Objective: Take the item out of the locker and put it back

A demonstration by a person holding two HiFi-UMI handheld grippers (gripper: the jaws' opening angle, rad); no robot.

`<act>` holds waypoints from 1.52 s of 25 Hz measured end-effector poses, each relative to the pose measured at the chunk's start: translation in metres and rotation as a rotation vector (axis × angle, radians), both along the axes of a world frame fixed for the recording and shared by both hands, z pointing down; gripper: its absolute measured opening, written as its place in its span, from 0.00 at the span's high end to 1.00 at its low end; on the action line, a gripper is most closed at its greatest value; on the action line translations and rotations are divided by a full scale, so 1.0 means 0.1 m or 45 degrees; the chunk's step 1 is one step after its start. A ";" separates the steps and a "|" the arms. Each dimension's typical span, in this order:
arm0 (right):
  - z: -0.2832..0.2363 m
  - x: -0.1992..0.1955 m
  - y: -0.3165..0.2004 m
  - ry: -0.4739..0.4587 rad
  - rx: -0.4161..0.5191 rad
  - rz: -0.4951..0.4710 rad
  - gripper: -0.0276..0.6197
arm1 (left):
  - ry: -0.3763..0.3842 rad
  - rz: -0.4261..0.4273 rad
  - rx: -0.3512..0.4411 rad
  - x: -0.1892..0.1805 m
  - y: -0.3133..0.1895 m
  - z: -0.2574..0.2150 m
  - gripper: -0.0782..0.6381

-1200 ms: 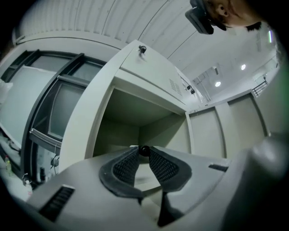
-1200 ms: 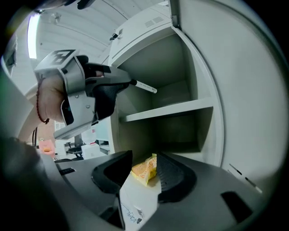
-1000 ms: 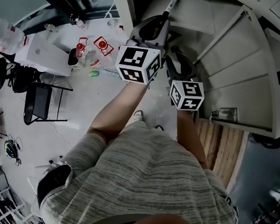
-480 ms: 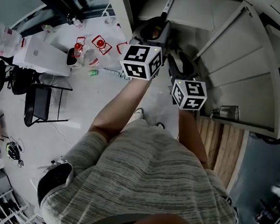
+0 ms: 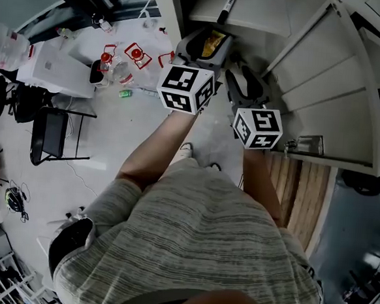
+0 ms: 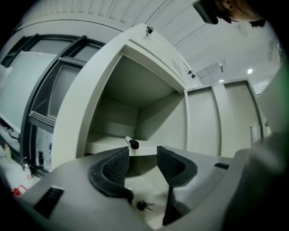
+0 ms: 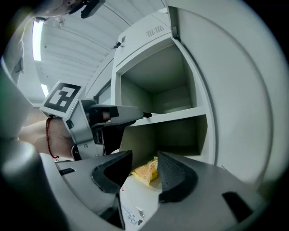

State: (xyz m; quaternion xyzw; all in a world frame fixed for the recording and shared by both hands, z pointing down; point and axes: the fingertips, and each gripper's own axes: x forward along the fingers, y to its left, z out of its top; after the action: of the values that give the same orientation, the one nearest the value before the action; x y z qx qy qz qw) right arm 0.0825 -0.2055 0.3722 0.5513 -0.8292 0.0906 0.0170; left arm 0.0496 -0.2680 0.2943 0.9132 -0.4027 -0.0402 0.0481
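Left hand-held gripper (image 6: pixel 142 163), jaws just opened wide and empty, could nudge the marker (image 6: pixel 132 143) off the front edge of the shelf (image 6: pixel 104 145); right hand-held gripper (image 7: pixel 143 170) stands wide, empty.

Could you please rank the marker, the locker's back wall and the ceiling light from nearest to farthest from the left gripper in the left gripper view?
1. Marker: on the shelf's front edge, just beyond the jaws.
2. Back wall: behind it, deep in the compartment.
3. Ceiling light: far off, upper right.
The left gripper has just been opening, nothing between its jaws.
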 end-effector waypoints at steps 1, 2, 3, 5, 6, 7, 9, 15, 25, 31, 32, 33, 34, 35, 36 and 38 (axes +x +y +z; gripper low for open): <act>-0.02 -0.01 0.01 0.002 0.009 -0.007 0.68 | 0.006 0.008 -0.005 0.00 0.03 0.01 0.63; -0.04 -0.01 0.03 0.006 0.016 -0.015 0.68 | 0.013 0.016 -0.010 0.00 0.08 0.03 0.63; -0.05 -0.02 0.06 0.011 0.022 -0.024 0.68 | 0.020 0.022 -0.011 -0.01 0.13 0.04 0.63; -0.08 -0.03 0.13 0.024 0.033 -0.043 0.68 | 0.030 0.019 -0.005 -0.04 0.23 0.04 0.63; -0.09 -0.04 0.16 0.029 0.037 -0.050 0.68 | 0.035 0.011 0.002 -0.07 0.28 0.04 0.63; -0.10 -0.04 0.20 0.033 0.042 -0.057 0.68 | 0.036 0.002 0.007 -0.11 0.33 0.05 0.64; -0.12 -0.04 0.29 0.040 0.052 -0.077 0.68 | 0.026 -0.013 0.016 -0.19 0.44 0.11 0.72; -0.20 -0.18 0.62 0.057 0.134 -0.225 0.77 | 0.025 0.029 -0.033 -0.40 0.85 0.49 0.88; -0.13 -0.24 1.27 0.053 0.239 -0.389 0.91 | 0.019 0.126 0.026 -0.32 1.70 0.89 0.88; -0.02 -0.18 1.57 0.030 0.231 -0.409 0.92 | 0.016 0.186 0.029 -0.31 2.10 1.02 0.88; 0.00 -0.18 1.59 0.019 0.223 -0.412 0.92 | 0.015 0.187 0.026 -0.31 2.13 1.03 0.88; 0.01 -0.18 1.62 0.014 0.220 -0.416 0.92 | 0.012 0.188 0.026 -0.30 2.15 1.03 0.88; 0.01 -0.18 1.63 0.016 0.221 -0.419 0.92 | 0.005 0.189 0.030 -0.29 2.16 1.02 0.88; 0.00 -0.18 1.64 0.020 0.225 -0.424 0.92 | 0.000 0.189 0.036 -0.28 2.16 1.01 0.88; -0.01 -0.19 1.65 0.022 0.227 -0.429 0.92 | -0.004 0.189 0.043 -0.28 2.16 0.99 0.88; -0.02 -0.19 1.65 0.020 0.225 -0.435 0.92 | -0.011 0.193 0.053 -0.26 2.16 0.95 0.88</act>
State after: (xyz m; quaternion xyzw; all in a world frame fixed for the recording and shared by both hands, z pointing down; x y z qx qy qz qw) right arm 0.0637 -0.0402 0.3698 0.4026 -0.9153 0.0088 -0.0099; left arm 0.0240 -0.0520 0.3898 0.9421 -0.3315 -0.0408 0.0303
